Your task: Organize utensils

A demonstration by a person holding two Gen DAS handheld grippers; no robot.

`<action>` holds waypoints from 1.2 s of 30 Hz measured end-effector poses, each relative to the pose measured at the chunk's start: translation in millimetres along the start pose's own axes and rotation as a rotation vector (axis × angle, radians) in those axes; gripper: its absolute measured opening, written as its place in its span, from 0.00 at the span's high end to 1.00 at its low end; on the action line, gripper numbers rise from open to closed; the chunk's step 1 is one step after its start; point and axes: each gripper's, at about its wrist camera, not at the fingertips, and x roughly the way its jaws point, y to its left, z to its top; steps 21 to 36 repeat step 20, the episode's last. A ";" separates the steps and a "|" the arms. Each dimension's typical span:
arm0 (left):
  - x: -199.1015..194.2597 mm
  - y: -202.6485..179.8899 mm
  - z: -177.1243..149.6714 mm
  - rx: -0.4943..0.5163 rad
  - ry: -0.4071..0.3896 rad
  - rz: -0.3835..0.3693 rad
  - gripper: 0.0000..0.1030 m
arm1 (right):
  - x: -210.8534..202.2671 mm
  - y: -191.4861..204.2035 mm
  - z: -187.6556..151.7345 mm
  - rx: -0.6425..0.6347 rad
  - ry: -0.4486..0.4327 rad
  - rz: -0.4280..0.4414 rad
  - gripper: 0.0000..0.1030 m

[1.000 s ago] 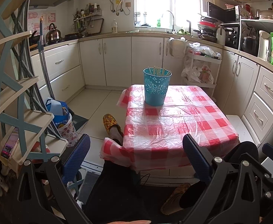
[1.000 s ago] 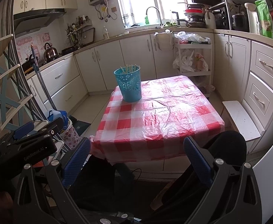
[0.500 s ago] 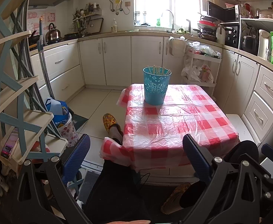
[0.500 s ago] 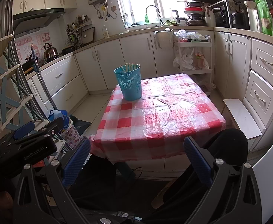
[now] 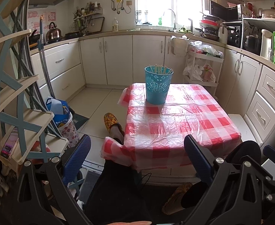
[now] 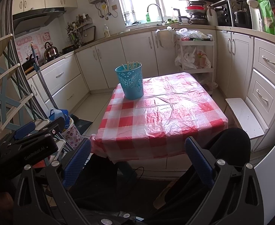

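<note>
Blue utensil bucket upright on table, well beyond wide-spread left hand-held gripper

Black frames, silver screws, blue ribbed jaws, GenRobot.AI marking

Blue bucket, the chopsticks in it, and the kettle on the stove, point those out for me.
blue bucket [image 5: 157, 87], left wrist view, on its patterned front wall.
chopsticks [image 6: 131, 65], right wrist view, on the tips above the rim.
kettle [image 5: 53, 33], left wrist view, on its metal body.
</note>
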 end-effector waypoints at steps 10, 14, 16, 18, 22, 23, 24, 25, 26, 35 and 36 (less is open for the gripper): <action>3.1 -3.9 -5.7 0.020 0.000 0.010 0.07 | -0.2 -0.1 0.0 -0.002 0.001 -0.001 0.07; 6.7 -0.7 -4.5 -0.003 0.020 0.012 0.07 | 0.3 0.3 -1.5 0.003 0.001 0.000 0.07; 7.5 -1.6 -3.3 -0.003 0.023 0.012 0.07 | 0.4 0.7 -2.6 0.002 0.003 0.000 0.07; 7.5 -1.7 -3.4 0.000 0.021 0.013 0.07 | 0.5 0.7 -3.3 0.003 0.004 0.002 0.07; 8.6 -1.3 -4.0 0.003 0.025 0.012 0.07 | 0.7 0.2 -2.3 0.003 0.004 0.001 0.07; 8.6 -1.3 -4.0 0.003 0.025 0.012 0.07 | 0.7 0.2 -2.3 0.003 0.004 0.001 0.07; 8.6 -1.3 -4.0 0.003 0.025 0.012 0.07 | 0.7 0.2 -2.3 0.003 0.004 0.001 0.07; 8.6 -1.3 -4.0 0.003 0.025 0.012 0.07 | 0.7 0.2 -2.3 0.003 0.004 0.001 0.07; 8.6 -1.3 -4.0 0.003 0.025 0.012 0.07 | 0.7 0.2 -2.3 0.003 0.004 0.001 0.07; 8.6 -1.3 -4.0 0.003 0.025 0.012 0.07 | 0.7 0.2 -2.3 0.003 0.004 0.001 0.07; 8.6 -1.3 -4.0 0.003 0.025 0.012 0.07 | 0.7 0.2 -2.3 0.003 0.004 0.001 0.07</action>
